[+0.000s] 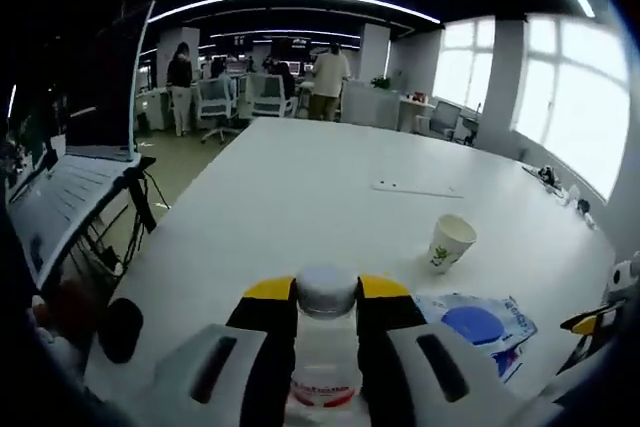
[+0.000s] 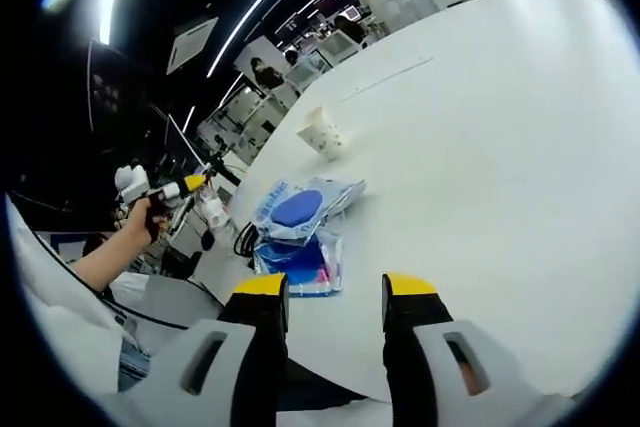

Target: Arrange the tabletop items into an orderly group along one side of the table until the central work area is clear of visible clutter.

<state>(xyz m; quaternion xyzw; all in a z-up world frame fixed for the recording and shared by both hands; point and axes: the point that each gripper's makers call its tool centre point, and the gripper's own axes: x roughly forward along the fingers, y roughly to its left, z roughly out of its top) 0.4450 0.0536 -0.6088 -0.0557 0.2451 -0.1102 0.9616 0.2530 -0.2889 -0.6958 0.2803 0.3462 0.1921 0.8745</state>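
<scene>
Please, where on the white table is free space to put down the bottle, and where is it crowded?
Free: the wide table surface beyond the paper cup, and the left part ahead of the bottle held in the left gripper. Crowded: the near edge, where the blue packets lie close to the cup.

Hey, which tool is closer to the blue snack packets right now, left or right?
Right. The right tool sits open just short of the blue packets, which lie ahead of its left jaw. The left tool, shut on a bottle, is farther off at the table's edge.
</scene>
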